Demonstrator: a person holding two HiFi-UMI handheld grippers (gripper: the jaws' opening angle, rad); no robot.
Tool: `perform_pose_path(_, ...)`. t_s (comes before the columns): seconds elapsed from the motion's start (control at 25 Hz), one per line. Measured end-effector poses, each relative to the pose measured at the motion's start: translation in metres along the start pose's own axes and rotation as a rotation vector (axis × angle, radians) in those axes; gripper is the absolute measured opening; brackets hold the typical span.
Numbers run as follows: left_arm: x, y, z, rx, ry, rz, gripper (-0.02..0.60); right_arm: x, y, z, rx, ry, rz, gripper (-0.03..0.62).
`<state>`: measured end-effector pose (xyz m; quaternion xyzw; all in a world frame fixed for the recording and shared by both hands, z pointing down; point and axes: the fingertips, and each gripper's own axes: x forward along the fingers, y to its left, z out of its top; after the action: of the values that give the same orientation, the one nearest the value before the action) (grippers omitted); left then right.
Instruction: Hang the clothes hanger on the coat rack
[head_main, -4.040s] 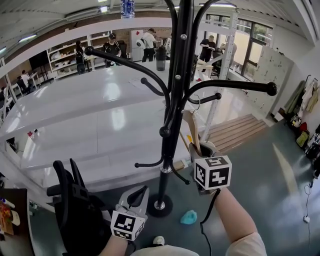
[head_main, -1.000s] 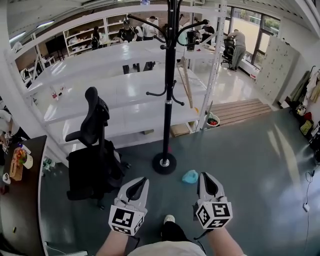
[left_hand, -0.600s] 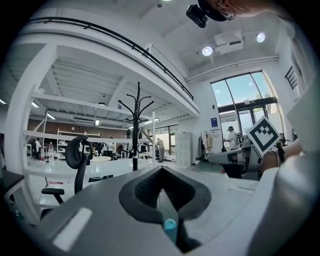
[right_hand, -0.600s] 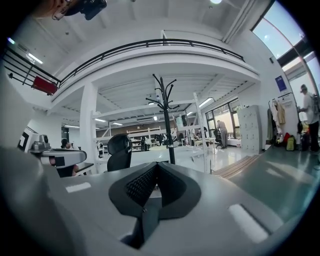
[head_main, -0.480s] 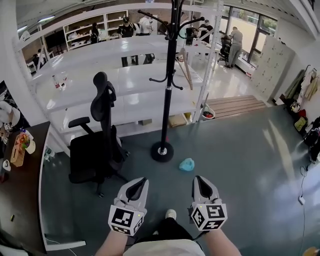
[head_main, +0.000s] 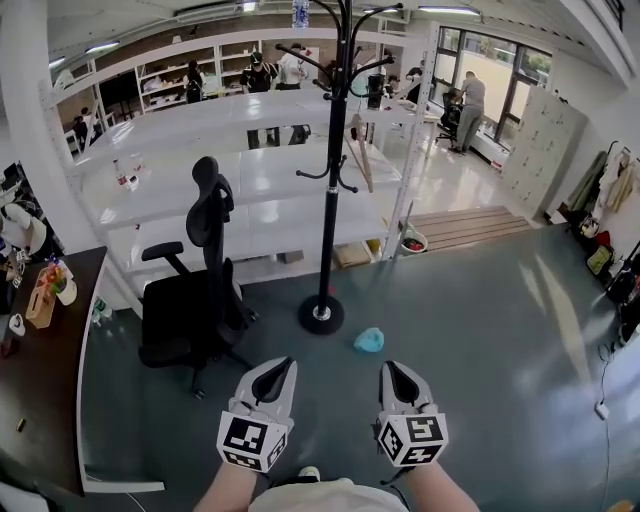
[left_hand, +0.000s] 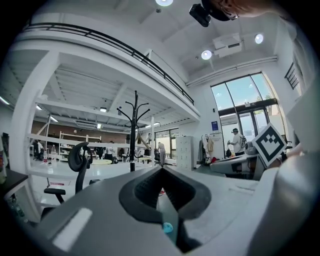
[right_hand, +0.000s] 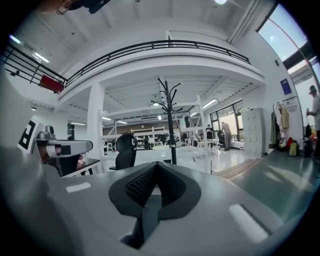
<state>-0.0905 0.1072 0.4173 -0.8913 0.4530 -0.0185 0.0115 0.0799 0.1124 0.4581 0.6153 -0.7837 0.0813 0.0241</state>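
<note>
The black coat rack (head_main: 329, 200) stands on its round base (head_main: 320, 314) across the grey floor, well beyond both grippers. A wooden clothes hanger (head_main: 357, 158) hangs from one of its upper arms, just right of the pole. My left gripper (head_main: 275, 368) and right gripper (head_main: 395, 370) are held low side by side, both shut with nothing between the jaws. The left gripper view shows the rack (left_hand: 134, 130) far off past the shut left gripper (left_hand: 161, 170). In the right gripper view the rack (right_hand: 170, 125) stands distant above the shut right gripper (right_hand: 156, 165).
A black office chair (head_main: 195, 290) stands left of the rack. A teal object (head_main: 368, 340) lies on the floor near the base. White shelving (head_main: 200, 160) runs behind, a dark desk (head_main: 40, 360) is at left, a wooden platform (head_main: 470, 225) at right. People stand far back.
Four seconds ago my right gripper was up at the rack beside the hanger. Since then both grippers have come down and the view has backed away from the rack; the hanger stays hanging.
</note>
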Motion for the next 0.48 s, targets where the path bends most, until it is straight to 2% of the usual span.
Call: perform_pose_path(0.48, 0.003, -0.031, 0.010, 0.008, -0.009, 0.018, 0.000, -0.021, -0.006, 0.009, -0.029, -0.016, 0.054, 0.026)
